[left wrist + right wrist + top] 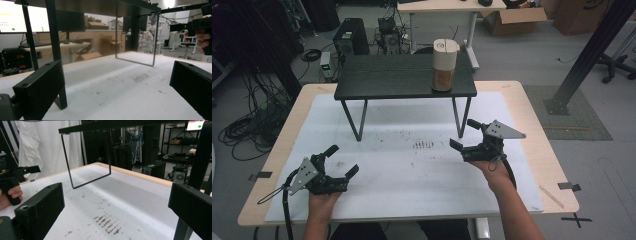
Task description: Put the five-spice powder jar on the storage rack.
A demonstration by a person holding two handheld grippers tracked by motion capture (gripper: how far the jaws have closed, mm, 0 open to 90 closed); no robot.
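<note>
High view: left gripper and right gripper gape wide, holding nothing, over bare white mat.

Your canister stands on the small stand's right end, at the tabletop's far edge.

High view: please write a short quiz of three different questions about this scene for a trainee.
1. True or false: the tan cylinder lies on the white mat.
2. The left tongs and right tongs are: A) both open, B) both shut, C) one shut.
3. Fill in: the cylinder stands on the small black ____.

Key: 1 false, it stands upright on the raised stand. 2 A. 3 stand.
</note>
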